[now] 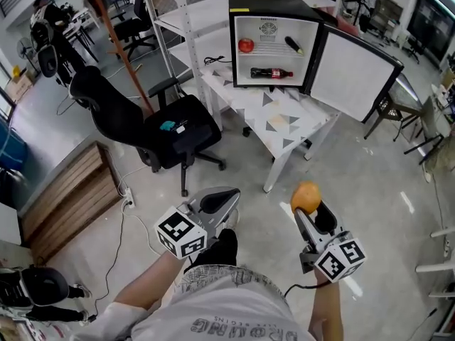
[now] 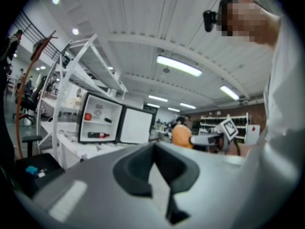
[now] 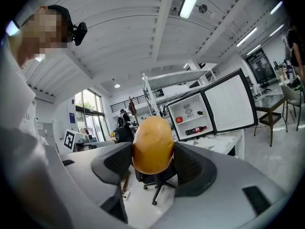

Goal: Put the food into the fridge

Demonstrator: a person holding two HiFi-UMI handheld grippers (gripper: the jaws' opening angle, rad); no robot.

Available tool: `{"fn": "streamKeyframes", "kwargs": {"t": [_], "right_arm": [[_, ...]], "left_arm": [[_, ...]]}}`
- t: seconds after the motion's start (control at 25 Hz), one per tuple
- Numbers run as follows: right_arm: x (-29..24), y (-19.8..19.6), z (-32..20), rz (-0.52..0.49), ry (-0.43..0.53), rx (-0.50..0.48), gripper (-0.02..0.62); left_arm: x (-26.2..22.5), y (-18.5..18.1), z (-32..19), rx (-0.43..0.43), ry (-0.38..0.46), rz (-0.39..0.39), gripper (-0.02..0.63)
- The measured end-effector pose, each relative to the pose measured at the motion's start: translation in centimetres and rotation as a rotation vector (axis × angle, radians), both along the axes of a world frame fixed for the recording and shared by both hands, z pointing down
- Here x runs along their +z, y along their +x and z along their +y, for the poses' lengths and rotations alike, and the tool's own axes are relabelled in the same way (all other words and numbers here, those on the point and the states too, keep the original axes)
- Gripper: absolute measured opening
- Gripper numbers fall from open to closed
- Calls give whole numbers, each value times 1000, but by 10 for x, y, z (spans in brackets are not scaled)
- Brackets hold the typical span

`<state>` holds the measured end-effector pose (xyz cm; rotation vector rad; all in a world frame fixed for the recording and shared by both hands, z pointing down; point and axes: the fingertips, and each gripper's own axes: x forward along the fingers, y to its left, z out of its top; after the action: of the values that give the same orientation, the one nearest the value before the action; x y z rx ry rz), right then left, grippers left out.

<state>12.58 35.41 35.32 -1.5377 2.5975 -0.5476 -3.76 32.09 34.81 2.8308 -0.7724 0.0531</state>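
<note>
1. At near right, grips a round orange food item point(image 1: 306, 197) in the right tongs point(image 1: 310, 208), with one pad pressed on each side of it (top of the food poking out past the tips).
2. Holds that food in the air above the grey floor point(image 1: 249, 162), well apart from the fridge point(image 1: 270, 4).
3. At near left, carries the left tongs point(image 1: 220, 199) with the jaws drawn together and nothing between them.
4. Points both tongs away from the body, roughly toward the far bench point(image 1: 284, 119).
5. On that white bench, at the far end: the black fridge, upright, with its door point(image 1: 352, 73) swung open to the right and the white inside exposed.
6. Inside, on the upper shelf: a red round fruit point(image 1: 246, 45) at the left and a dark elongated item point(image 1: 293, 45) at the right (too small to name).
7. Inside, on the lower level: a cola bottle point(image 1: 271, 72) lying on its side.
8. Left of the bench: a black office chair point(image 1: 170, 144), with a small teal object point(image 1: 168, 126) on its seat.
</note>
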Motion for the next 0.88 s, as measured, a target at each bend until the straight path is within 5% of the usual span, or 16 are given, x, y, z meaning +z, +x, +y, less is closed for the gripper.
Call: {"fn": "streamKeyframes", "kwargs": {"t": [0.88], "right_arm": [[35,5,-229,-6,-65,32,265]], "left_arm": [[29,-1,-238,16,-44,-21,8]]}}
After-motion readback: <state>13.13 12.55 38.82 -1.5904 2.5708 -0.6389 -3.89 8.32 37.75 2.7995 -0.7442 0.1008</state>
